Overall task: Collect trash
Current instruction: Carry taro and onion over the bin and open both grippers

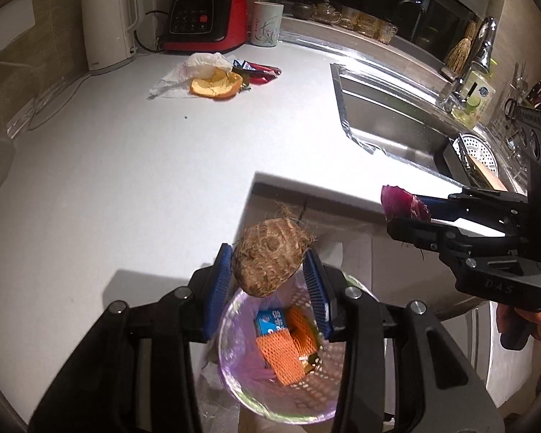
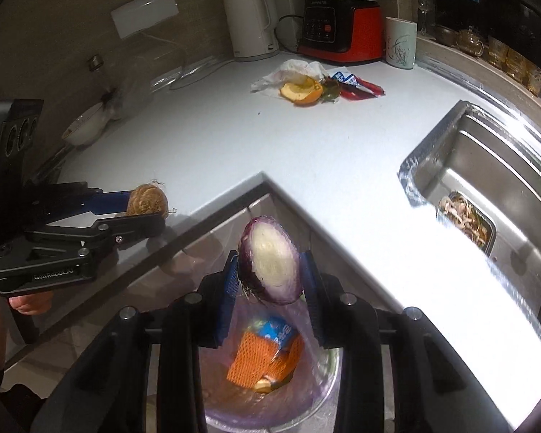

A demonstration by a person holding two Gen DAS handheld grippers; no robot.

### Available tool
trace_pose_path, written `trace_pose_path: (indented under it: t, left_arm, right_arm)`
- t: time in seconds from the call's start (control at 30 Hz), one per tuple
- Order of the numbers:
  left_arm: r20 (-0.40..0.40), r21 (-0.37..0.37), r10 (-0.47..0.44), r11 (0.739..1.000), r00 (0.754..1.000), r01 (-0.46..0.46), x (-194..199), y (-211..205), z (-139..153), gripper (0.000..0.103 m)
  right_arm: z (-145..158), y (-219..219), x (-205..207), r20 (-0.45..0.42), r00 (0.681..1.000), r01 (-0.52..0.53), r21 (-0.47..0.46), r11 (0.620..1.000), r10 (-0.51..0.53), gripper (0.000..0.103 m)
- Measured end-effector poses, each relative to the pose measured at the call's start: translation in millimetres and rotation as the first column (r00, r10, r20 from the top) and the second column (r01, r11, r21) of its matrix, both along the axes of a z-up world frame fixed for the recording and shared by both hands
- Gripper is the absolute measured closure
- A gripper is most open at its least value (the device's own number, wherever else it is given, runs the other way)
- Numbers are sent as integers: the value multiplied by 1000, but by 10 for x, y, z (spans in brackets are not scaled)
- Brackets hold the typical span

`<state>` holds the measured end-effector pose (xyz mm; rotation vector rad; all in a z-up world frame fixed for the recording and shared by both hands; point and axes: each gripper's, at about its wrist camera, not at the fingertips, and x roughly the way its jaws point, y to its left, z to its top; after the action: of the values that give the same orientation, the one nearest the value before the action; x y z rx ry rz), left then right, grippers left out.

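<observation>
My left gripper [image 1: 268, 281] is shut on a brown hairy taro root [image 1: 268, 261] and holds it above the lined trash bin [image 1: 234, 379]. It also shows in the right wrist view [image 2: 148, 205]. My right gripper [image 2: 270, 281] is shut on a cut red onion half [image 2: 272, 261], above the same bin [image 2: 321, 393]. The onion shows in the left wrist view [image 1: 402, 205]. The bin holds orange foam netting [image 1: 283, 355] and a blue packet [image 1: 270, 321]. On the counter lie an orange peel [image 1: 216, 86], crumpled tissue [image 1: 198, 66] and red wrappers [image 1: 259, 72].
A white kettle [image 1: 108, 25], a red and black blender [image 1: 205, 14] and a cup [image 1: 267, 23] stand at the back of the white counter [image 1: 144, 166]. A steel sink [image 1: 396, 119] lies to the right, with a food tray [image 2: 467, 220] inside.
</observation>
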<state>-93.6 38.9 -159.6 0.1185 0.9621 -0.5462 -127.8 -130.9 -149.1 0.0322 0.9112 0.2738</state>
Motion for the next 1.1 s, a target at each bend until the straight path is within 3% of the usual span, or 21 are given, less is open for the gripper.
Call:
trace_pose_path:
  t: [0.17, 0.37, 0.57, 0.73, 0.77, 0.8, 0.83, 0.93, 1.1]
  left_arm:
    - [-36, 22, 18, 1000, 999, -17, -562, -2, -150, 63]
    - [-69, 34, 21, 999, 997, -18, -892, -78, -294, 63]
    - [-97, 36, 13, 999, 995, -10, -943, -196, -455, 63]
    - [-147, 54, 14, 999, 989, -6, -888, -307, -774, 62]
    - [-166, 55, 17, 998, 986, -8, -870, -323, -843, 52]
    - [-179, 56, 18, 998, 984, -8, -853, -341, -907, 33]
    - [-178, 69, 29, 997, 984, -17, -842, -356, -953, 30]
    - [-159, 106, 33, 994, 987, -16, -837, -410, -1030, 27]
    - [-160, 100, 39, 995, 986, -23, -818, -388, -972, 27]
  right_arm:
    - [-84, 67, -605, -22, 1000, -12, 19, 1000, 13, 68]
    - [-95, 31, -999, -27, 1000, -7, 19, 1000, 8, 68]
    - [-48, -49, -1136, -14, 1000, 12, 9, 1000, -12, 68]
    - [-68, -102, -1169, -25, 999, 20, 1, 1000, -20, 68]
    - [-77, -106, -1169, -30, 999, 21, -1, 1000, -21, 68]
    - [-91, -113, -1166, -36, 999, 20, -2, 1000, -20, 68]
    - [-105, -119, -1160, -40, 999, 20, -5, 1000, -20, 68]
    - [-144, -126, -1150, -53, 998, 19, -10, 1000, -20, 68]
    - [-186, -116, -1119, -66, 998, 8, -8, 1000, -9, 68]
